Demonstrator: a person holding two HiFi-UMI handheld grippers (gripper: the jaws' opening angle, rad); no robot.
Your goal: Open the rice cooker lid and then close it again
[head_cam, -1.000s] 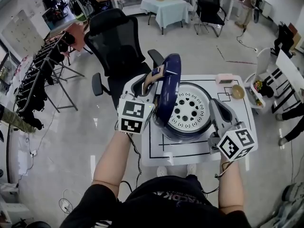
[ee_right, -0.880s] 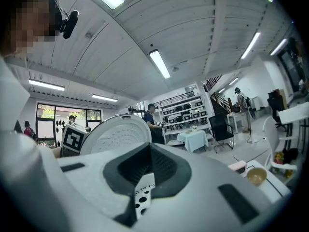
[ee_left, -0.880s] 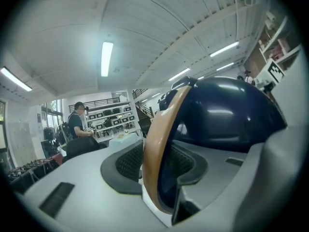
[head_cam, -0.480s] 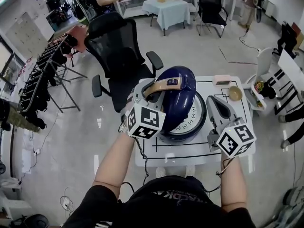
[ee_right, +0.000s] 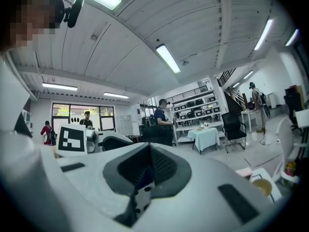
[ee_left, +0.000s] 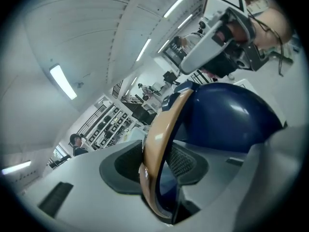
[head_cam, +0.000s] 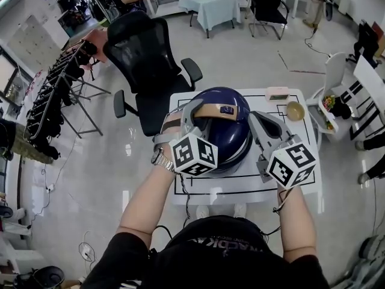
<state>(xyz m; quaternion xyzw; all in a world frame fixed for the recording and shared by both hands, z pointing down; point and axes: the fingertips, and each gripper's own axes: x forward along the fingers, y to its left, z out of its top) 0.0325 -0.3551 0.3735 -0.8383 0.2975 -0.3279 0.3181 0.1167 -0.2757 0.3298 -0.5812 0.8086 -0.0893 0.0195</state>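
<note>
The rice cooker [head_cam: 224, 138] stands on a white table [head_cam: 301, 182], and its navy lid [head_cam: 231, 131] is down over the body. A tan handle [head_cam: 219, 109] arches over the lid. My left gripper [head_cam: 194, 115] is shut on the left end of that handle. In the left gripper view the tan handle [ee_left: 155, 149] runs between the left gripper's [ee_left: 157, 167] pads, with the lid [ee_left: 227, 115] behind. My right gripper [head_cam: 256, 120] is shut and empty, close beside the cooker's right side. In its own view the right gripper [ee_right: 147, 172] holds nothing.
A small bowl [head_cam: 295, 110] and a pink box [head_cam: 278, 93] sit at the table's far right. A black office chair [head_cam: 147, 65] stands behind the table to the left, and a white chair [head_cam: 337, 80] at the right. People stand at tables farther back.
The lid has swung from upright down onto the cooker body. My left gripper came down and to the right with the handle, rolling as it went. My right gripper shifted slightly toward the cooker.
</note>
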